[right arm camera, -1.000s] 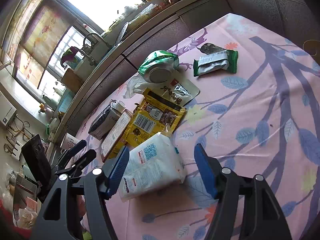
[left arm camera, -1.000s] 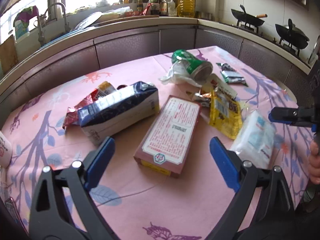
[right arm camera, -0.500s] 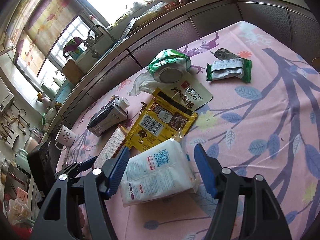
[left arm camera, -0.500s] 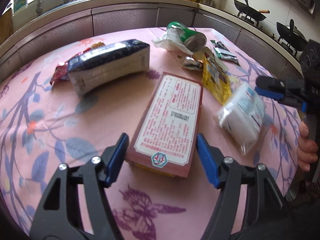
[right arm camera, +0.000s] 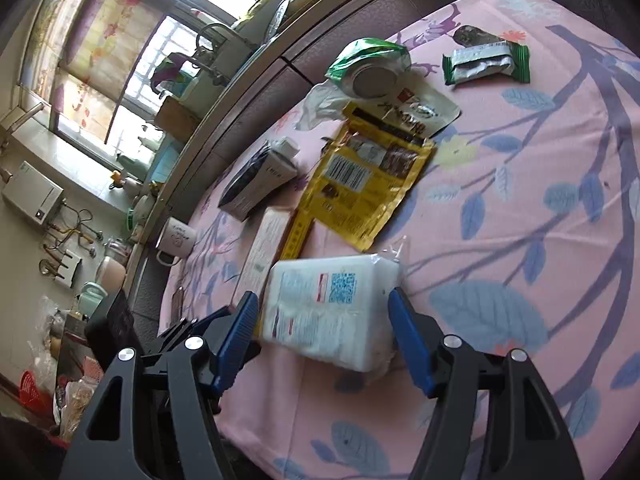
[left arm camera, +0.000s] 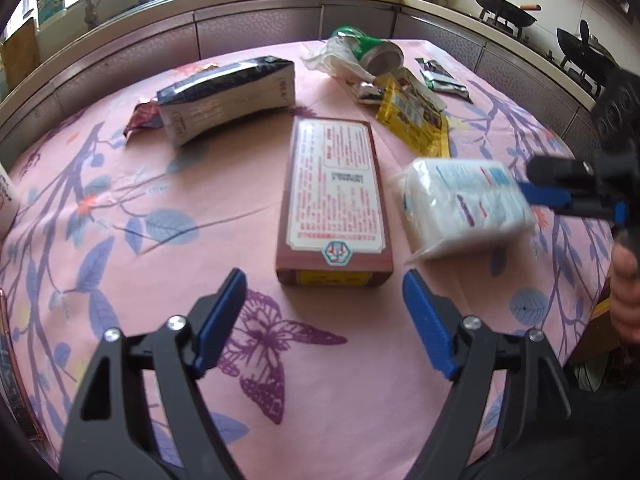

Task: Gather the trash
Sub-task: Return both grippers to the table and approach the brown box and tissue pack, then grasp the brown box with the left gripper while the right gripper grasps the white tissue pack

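Note:
A pink-red flat box lies on the flowered pink tablecloth, just ahead of my left gripper. Its jaws are opening and nothing sits between them. My right gripper is shut on a white tissue pack, held slightly off the cloth. In the left wrist view the pack is blurred, to the right of the box, with the right gripper behind it. Further back lie a yellow wrapper, a crushed green can, a green-edged wrapper and a dark-and-white carton.
A white mug stands near the table's left edge. A red wrapper lies beside the carton, and white crumpled plastic lies by the can. Kitchen counters with woks and a sink ring the table. A person's hand is at the right.
The left gripper's jaws narrowed around the box's near end, then widened, and the box's end now lies ahead of the tips. The right gripper has lifted the tissue pack toward the box.

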The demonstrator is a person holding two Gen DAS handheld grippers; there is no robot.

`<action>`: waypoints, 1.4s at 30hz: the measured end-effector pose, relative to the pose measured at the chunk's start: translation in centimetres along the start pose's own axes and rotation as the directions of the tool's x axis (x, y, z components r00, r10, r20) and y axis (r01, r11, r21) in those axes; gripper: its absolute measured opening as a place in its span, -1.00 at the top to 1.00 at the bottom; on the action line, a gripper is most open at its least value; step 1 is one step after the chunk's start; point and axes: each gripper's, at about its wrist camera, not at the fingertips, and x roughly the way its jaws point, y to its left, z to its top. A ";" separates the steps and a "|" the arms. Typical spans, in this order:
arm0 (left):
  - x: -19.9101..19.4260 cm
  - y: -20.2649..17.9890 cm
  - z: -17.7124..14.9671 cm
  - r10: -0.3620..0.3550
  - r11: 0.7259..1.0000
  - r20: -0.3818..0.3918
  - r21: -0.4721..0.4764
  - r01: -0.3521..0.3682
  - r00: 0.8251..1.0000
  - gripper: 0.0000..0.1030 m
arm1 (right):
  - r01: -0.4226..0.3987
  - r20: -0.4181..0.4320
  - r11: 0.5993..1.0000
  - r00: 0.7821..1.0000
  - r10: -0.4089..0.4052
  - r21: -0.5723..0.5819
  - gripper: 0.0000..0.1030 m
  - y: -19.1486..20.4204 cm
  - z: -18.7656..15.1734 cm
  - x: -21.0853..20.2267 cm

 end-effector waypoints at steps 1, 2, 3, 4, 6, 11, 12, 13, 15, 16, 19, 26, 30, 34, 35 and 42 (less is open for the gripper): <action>-0.1 0.2 0.3 0.005 1.000 0.010 -0.004 -0.005 1.000 -0.50 | 0.001 -0.006 1.000 1.000 -0.001 -0.025 -0.27 0.5 -0.7 -0.3; -0.2 0.3 0.5 0.013 1.000 0.019 -0.006 -0.012 1.000 -0.51 | 0.024 0.001 0.999 1.000 -0.024 -0.048 -0.27 0.8 -1.3 -0.7; -0.2 0.4 0.8 0.020 1.000 0.027 -0.007 -0.020 0.999 -0.51 | 0.056 0.015 0.996 0.998 -0.055 -0.072 -0.27 1.1 -1.7 -1.2; -0.1 0.5 1.1 0.026 1.000 0.032 -0.009 -0.026 0.999 -0.51 | 0.083 0.030 0.993 0.996 -0.080 -0.086 -0.27 1.1 -1.9 -1.5; -0.1 0.4 1.6 0.031 0.999 0.041 -0.011 -0.030 0.999 -0.51 | 0.134 0.067 0.987 0.989 -0.128 -0.086 -0.27 0.8 -2.1 -2.2; 0.2 -0.2 2.2 0.043 0.999 0.057 -0.017 -0.043 0.997 -0.51 | 0.194 0.119 0.980 0.975 -0.189 -0.036 -0.27 -0.7 -2.2 -3.1; 0.3 -0.3 2.2 0.052 0.999 0.058 -0.013 -0.051 0.997 -0.51 | 0.196 0.120 0.980 0.974 -0.190 -0.036 -0.27 -0.8 -2.2 -3.0; 0.5 -0.4 2.3 0.061 0.998 0.056 -0.010 -0.060 0.997 -0.51 | 0.199 0.120 0.979 0.974 -0.193 -0.040 -0.27 -0.8 -2.2 -3.0; 0.9 -0.5 2.3 0.062 0.998 0.049 -0.011 -0.062 0.997 -0.51 | 0.206 0.113 0.977 0.974 -0.198 -0.061 -0.27 -0.4 -2.2 -2.6; 1.1 -0.5 2.4 0.060 0.998 0.046 -0.011 -0.059 0.997 -0.51 | 0.214 0.110 0.974 0.973 -0.205 -0.077 -0.27 -0.1 -2.3 -2.4; 1.3 -0.6 2.5 0.065 0.998 0.049 -0.008 -0.065 0.997 -0.51 | 0.247 0.112 0.959 0.966 -0.232 -0.138 -0.27 1.1 -2.5 -1.6; 1.9 -0.8 2.9 0.050 0.999 0.061 0.004 -0.050 0.997 -0.49 | 0.350 0.156 0.882 0.936 -0.316 -0.316 -0.54 3.5 -3.7 -0.2; 1.9 -0.6 2.6 0.029 1.000 0.057 0.008 -0.030 0.998 -0.13 | 0.423 0.211 0.790 0.906 -0.367 -0.443 -0.77 4.5 -4.4 0.2; 1.1 0.0 1.8 0.032 0.999 0.057 0.008 -0.033 0.998 -0.13 | 0.454 0.197 0.677 0.884 -0.424 -0.580 -0.78 4.8 -4.7 1.8; 0.8 0.2 1.5 0.032 0.999 0.054 0.007 -0.032 0.998 -0.13 | 0.455 0.194 0.653 0.880 -0.433 -0.605 -0.78 4.9 -4.8 2.2; -0.4 1.7 0.7 0.070 0.996 0.050 -0.053 -0.068 0.996 -0.55 | 0.447 0.197 0.558 0.871 -0.451 -0.700 -0.78 4.9 -4.7 4.8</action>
